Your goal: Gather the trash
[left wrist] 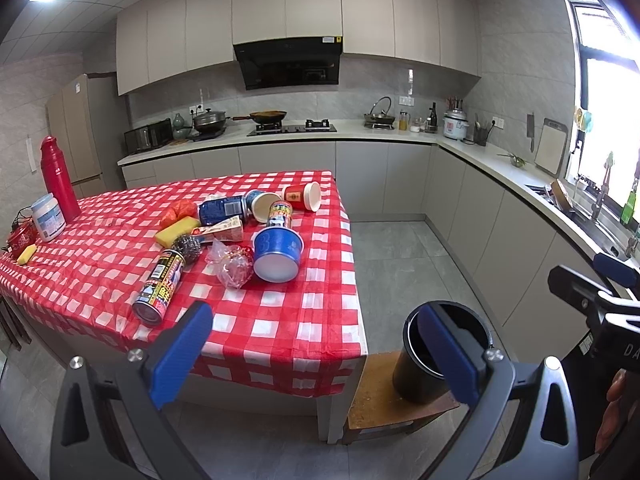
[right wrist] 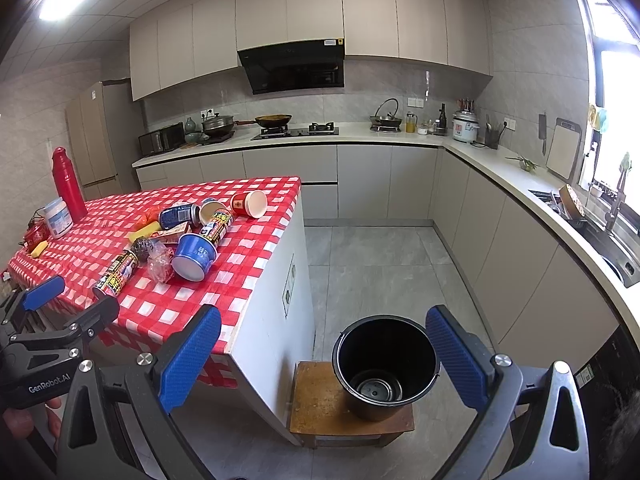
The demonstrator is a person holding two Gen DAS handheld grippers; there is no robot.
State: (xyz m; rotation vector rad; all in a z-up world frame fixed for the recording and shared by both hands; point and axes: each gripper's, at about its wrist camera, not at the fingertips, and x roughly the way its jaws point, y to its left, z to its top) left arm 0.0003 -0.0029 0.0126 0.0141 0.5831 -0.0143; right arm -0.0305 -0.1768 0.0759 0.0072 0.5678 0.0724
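Both tongs gape wide and empty, and nothing is collected yet.

The left gripper [left wrist: 320, 356] and the right gripper [right wrist: 324, 360] hang short of the table [left wrist: 280, 332], blue pads spread, holding nothing. The table's red checked cloth carries the whole heap of trash near its middle: the blue paper bowl [left wrist: 278, 254] on its side, the long spray can [left wrist: 159, 284] nearest the front edge, a blue drink can [left wrist: 222, 209], a red paper cup [left wrist: 303, 196] and a crumpled plastic wrapper [left wrist: 230, 262]. The black bucket [right wrist: 386, 364] stands on a low wooden stool [right wrist: 320, 400] just beside the table's corner, and it looks empty. By my reckoning the job is only beginning, every piece left to carry.
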